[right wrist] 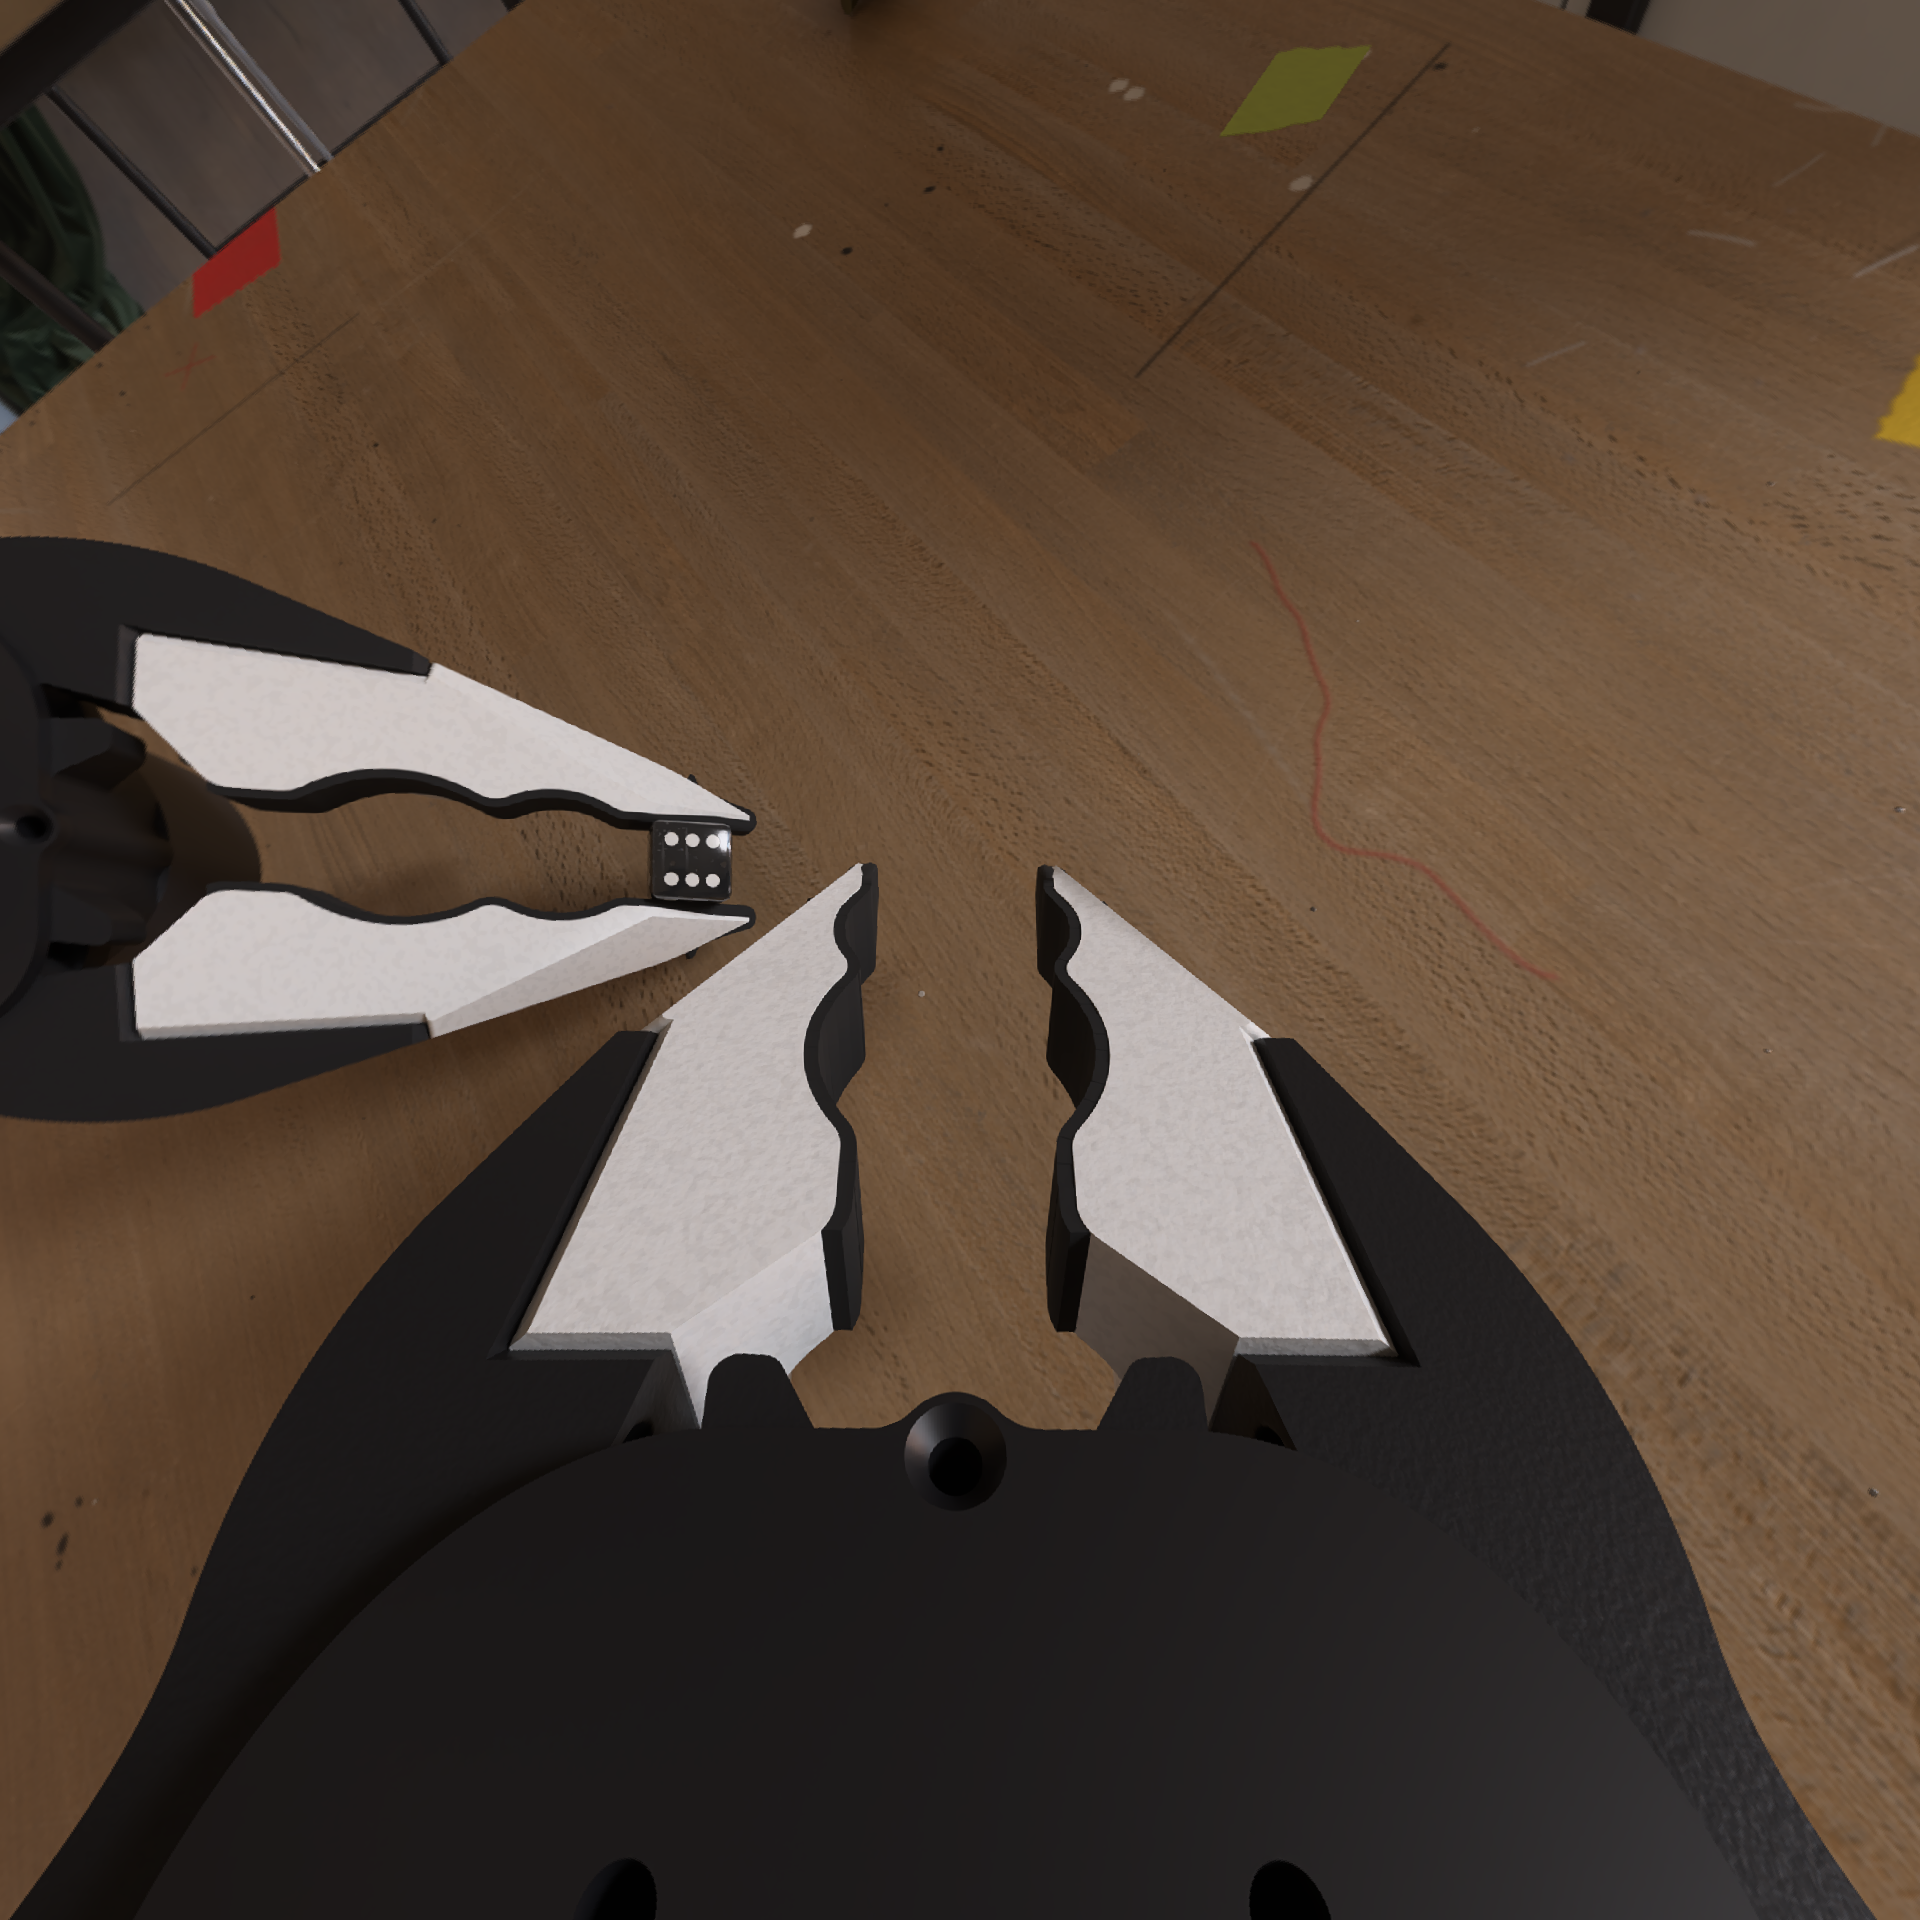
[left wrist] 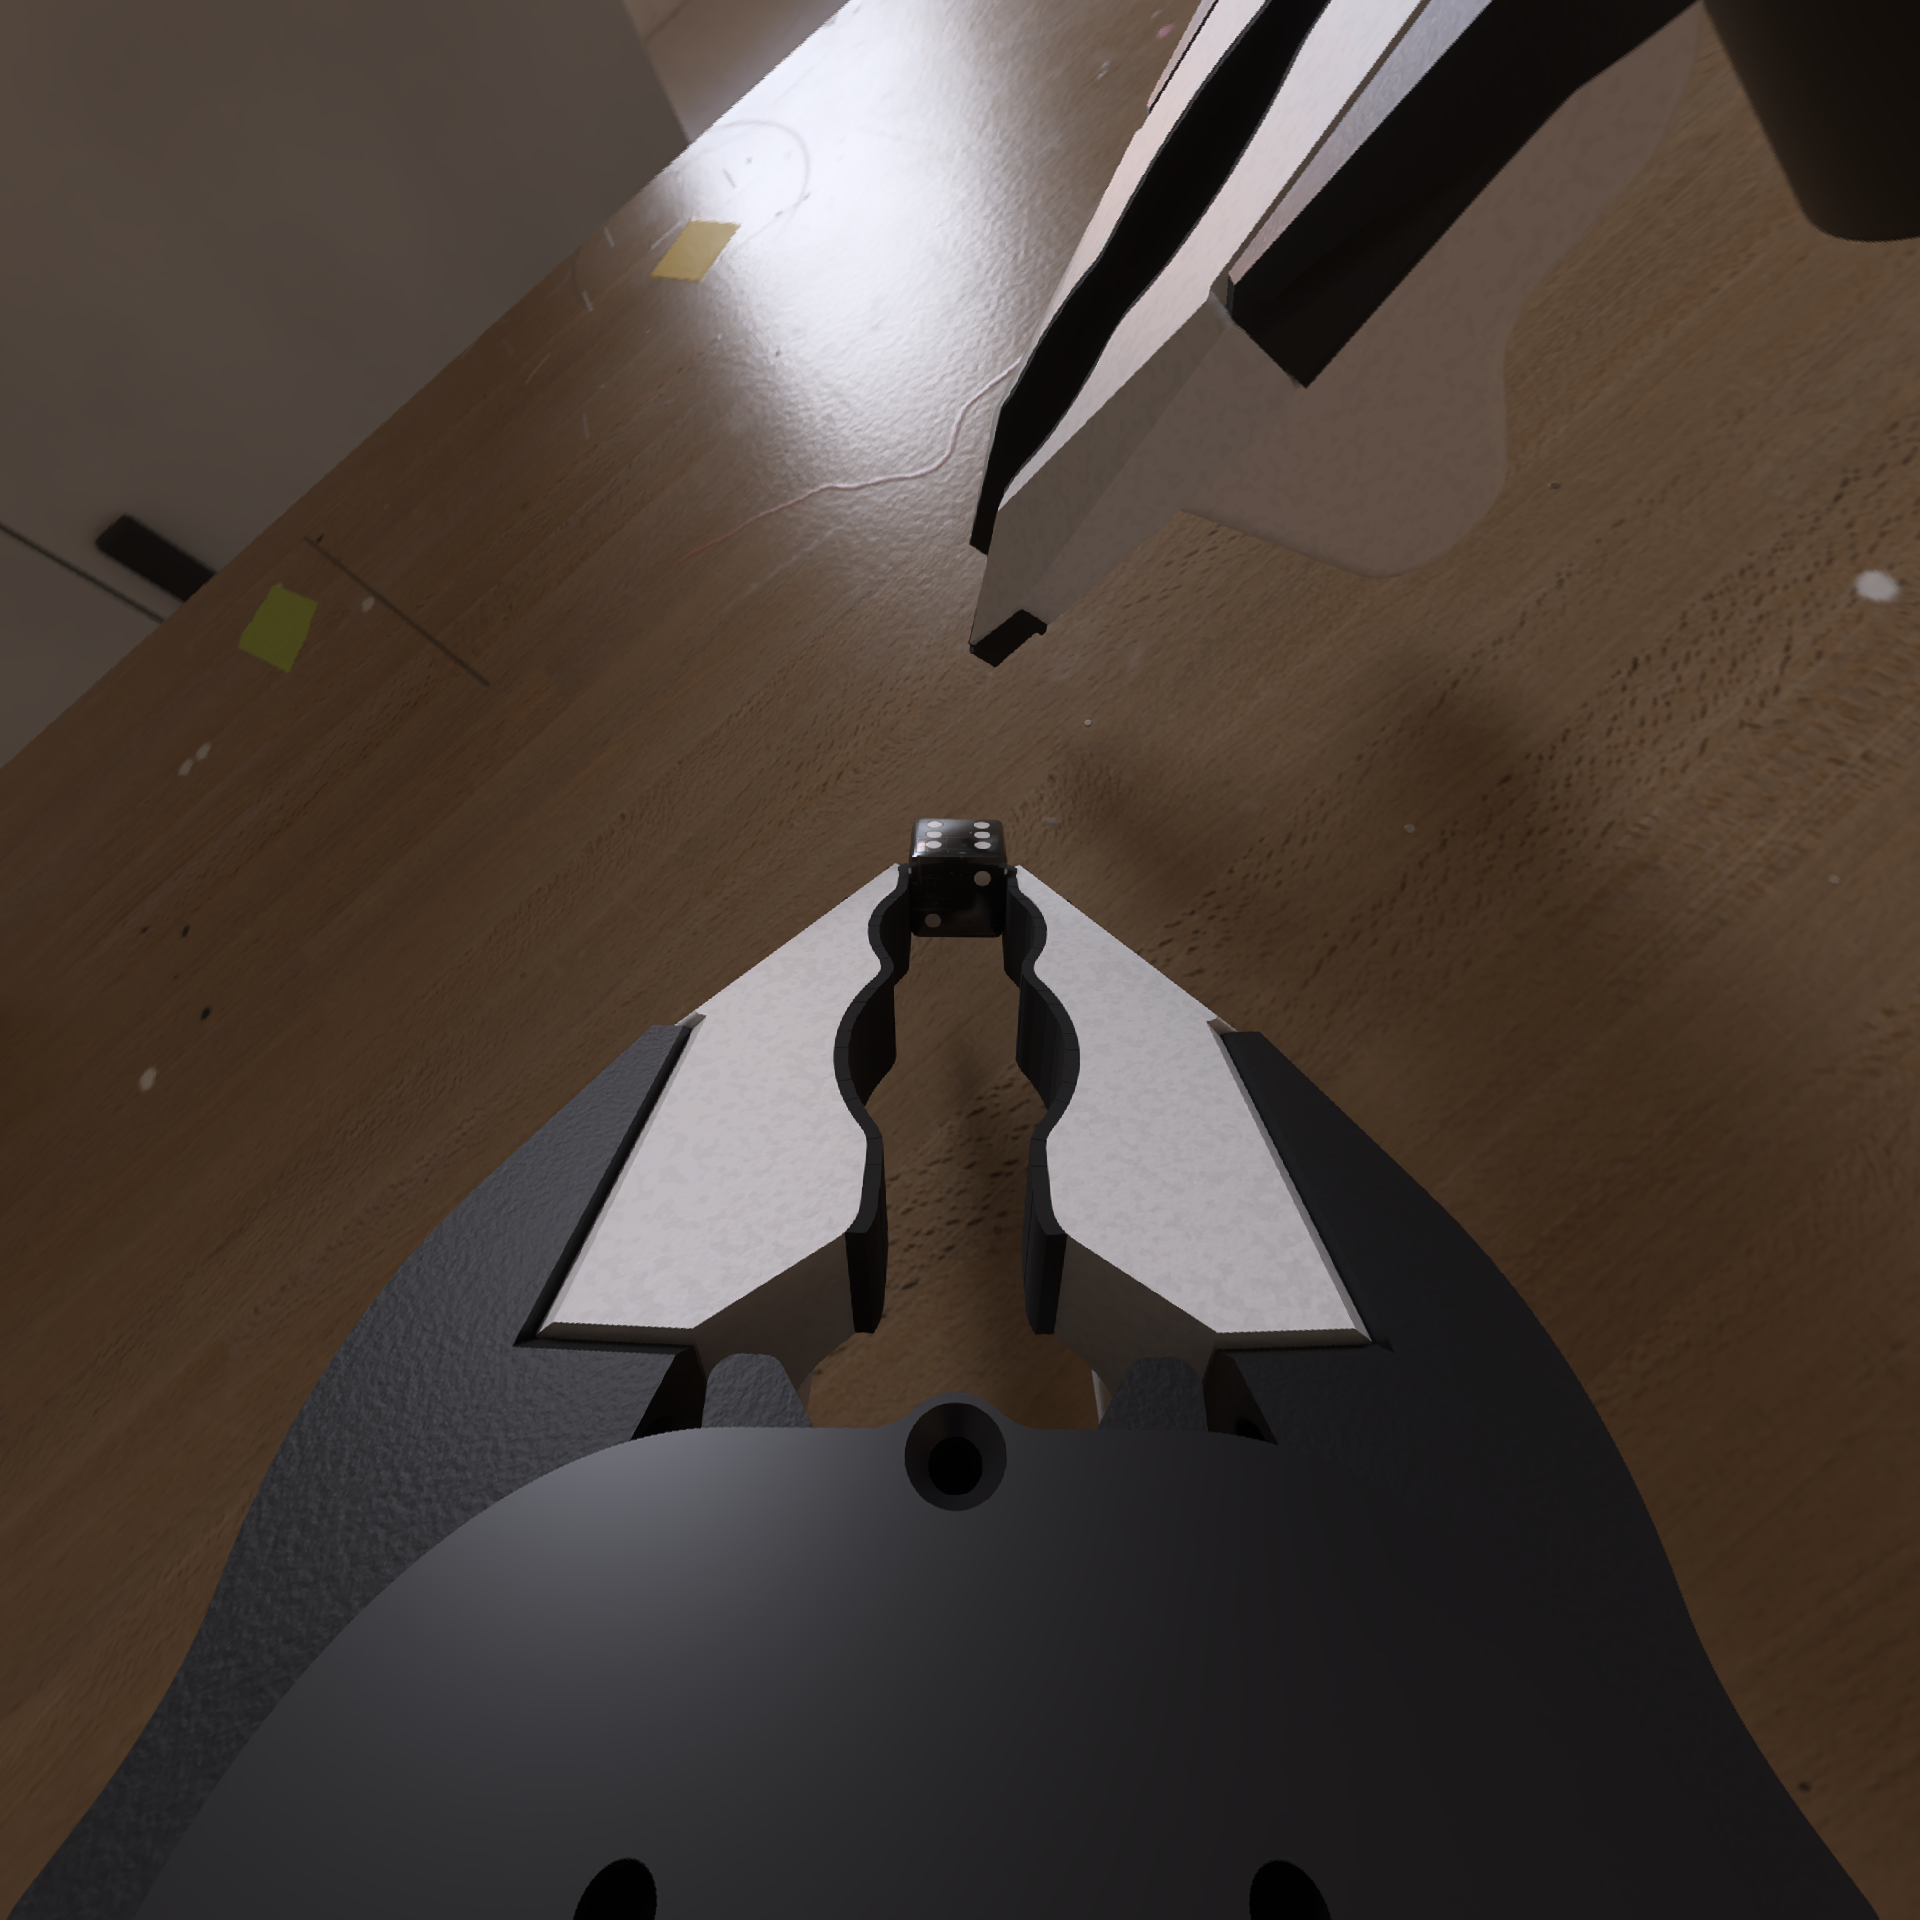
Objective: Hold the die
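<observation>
A small black die (left wrist: 956, 878) with white pips sits between the fingertips of my left gripper (left wrist: 956, 871), which is shut on it just above the wooden table (left wrist: 623, 935). The right wrist view shows the same die (right wrist: 691, 860) pinched at the tip of the left gripper (right wrist: 743, 868), with its six-pip face up. My right gripper (right wrist: 956, 878) is open and empty, its tips just right of the die and apart from it. It also shows in the left wrist view (left wrist: 997, 597), hanging above and beyond the die.
The table carries yellow-green tape patches (right wrist: 1294, 88) (left wrist: 278, 625), a yellow patch (left wrist: 694, 249), a red tape patch (right wrist: 237, 262) by the far left edge, and a thin red line (right wrist: 1320, 748). A pale wall (left wrist: 260, 208) lies beyond the table edge.
</observation>
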Available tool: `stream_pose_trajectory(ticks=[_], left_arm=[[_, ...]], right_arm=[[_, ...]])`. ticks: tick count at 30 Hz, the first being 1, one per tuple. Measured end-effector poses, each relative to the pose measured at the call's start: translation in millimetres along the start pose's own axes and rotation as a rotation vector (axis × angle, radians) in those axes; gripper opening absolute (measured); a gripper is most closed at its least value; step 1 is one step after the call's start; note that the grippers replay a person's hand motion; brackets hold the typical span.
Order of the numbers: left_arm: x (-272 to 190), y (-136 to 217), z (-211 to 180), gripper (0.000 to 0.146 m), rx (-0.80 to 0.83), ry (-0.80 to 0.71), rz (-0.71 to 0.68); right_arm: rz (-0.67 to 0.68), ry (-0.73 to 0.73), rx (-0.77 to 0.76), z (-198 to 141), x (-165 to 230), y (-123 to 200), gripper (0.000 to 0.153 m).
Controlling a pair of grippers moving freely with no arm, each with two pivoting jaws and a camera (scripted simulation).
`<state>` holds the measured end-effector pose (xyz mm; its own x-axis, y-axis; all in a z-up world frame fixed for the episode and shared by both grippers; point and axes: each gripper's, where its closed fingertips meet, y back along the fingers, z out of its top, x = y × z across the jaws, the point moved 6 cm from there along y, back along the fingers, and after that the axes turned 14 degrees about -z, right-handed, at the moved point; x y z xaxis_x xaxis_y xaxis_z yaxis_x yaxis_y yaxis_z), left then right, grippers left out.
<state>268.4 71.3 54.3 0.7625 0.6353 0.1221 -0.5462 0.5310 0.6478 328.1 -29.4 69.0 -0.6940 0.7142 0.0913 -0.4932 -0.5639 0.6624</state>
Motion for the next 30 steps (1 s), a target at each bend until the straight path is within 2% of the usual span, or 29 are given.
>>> stream_pose_trajectory(ticks=[4,9,13,17,20,24,28,30], left_arm=[[7,4,-3,0.016,-0.041,-0.002,-0.084],[8,7,-5,0.016,-0.045,-0.032,-0.107],[5,4,-7,0.016,-0.029,-0.046,-0.077],[5,3,-8,0.016,-0.05,-0.025,-0.08],[5,3,-8,0.016,-0.053,-0.025,-0.08],[5,3,-8,0.016,-0.049,-0.035,-0.066],[5,3,-7,0.016,-0.055,-0.022,-0.074],[5,2,-7,0.016,-0.055,-0.02,-0.079]], right_arm=[[0.044,-0.027,0.009,-1,-1,0,0.031],[0.078,-0.039,0.021,-1,-1,-1,0.032],[0.003,0.081,-0.011,0,5,1,0.029],[-0.026,0.11,-0.038,1,7,4,0.029],[-0.078,0.144,-0.114,3,8,9,0.032],[-0.185,0.287,-0.125,5,16,8,0.03],[-0.257,0.349,-0.109,7,20,8,0.026],[-0.308,0.445,-0.13,6,28,9,0.024]])
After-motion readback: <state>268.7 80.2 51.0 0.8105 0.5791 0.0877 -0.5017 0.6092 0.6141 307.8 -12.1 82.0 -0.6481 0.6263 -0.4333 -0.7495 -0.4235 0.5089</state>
